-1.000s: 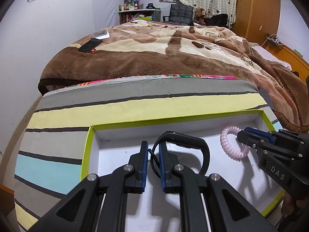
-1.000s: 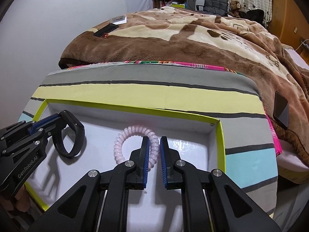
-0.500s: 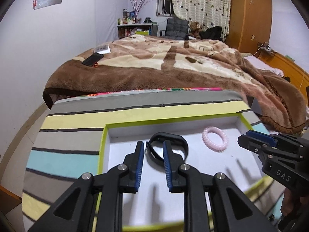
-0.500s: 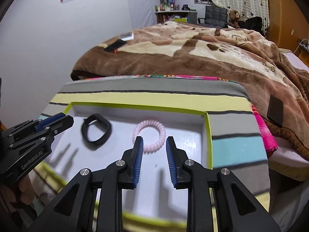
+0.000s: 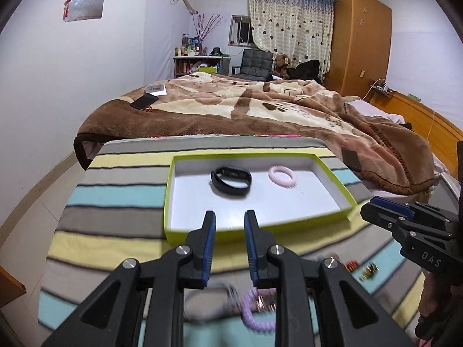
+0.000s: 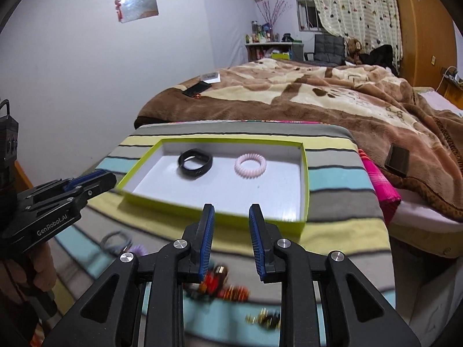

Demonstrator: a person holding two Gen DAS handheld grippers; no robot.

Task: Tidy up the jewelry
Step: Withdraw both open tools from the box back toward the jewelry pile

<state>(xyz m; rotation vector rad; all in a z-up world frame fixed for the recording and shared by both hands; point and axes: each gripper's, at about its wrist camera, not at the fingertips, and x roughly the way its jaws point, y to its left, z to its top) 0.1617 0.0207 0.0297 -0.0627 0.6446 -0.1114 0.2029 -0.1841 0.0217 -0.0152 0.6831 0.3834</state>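
Fingers (image 5: pixel 209 231) of the left gripper (image 5: pixel 228 241) and of the right gripper (image 6: pixel 231 237) are parted and hold nothing, both hanging just short of the near rim of the green-edged tray (image 5: pixel 332 173). That tray sits on a striped desk (image 5: pixel 115 196) whose far edge meets the bed (image 5: pixel 231 110). Inside the tray, toward its far wall, lie a black band (image 5: pixel 231 177) and a pink coil ring (image 5: pixel 281 175), apart; the near floor is bare. Nearer than the tray, blurred trinkets (image 6: pixel 220 286) and a purple coil (image 5: pixel 254 309) lie on the desk.

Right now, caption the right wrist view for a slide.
Open right hand-held gripper facing a green tray holding a black band and pink coil ring.
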